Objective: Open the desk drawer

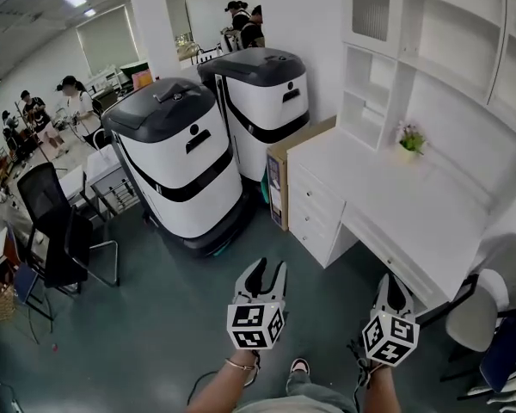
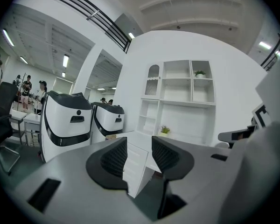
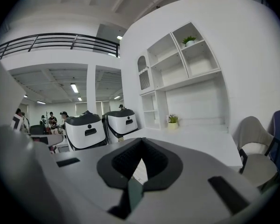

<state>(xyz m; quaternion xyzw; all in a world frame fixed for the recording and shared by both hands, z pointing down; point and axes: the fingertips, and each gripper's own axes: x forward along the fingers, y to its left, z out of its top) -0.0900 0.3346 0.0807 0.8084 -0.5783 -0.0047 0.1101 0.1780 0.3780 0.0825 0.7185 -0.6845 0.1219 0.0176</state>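
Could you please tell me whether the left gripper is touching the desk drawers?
Apart. The head view shows bare floor between the open left gripper and the desk drawers.

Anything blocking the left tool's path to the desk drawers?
Nothing visible. Only bare floor lies between the left tool and the drawers; the white machine stands off to the left.

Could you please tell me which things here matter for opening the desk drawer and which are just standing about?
For the job: desk drawers, left gripper, right gripper.
Just about: potted plant, black office chair, cardboard box, two white machines.
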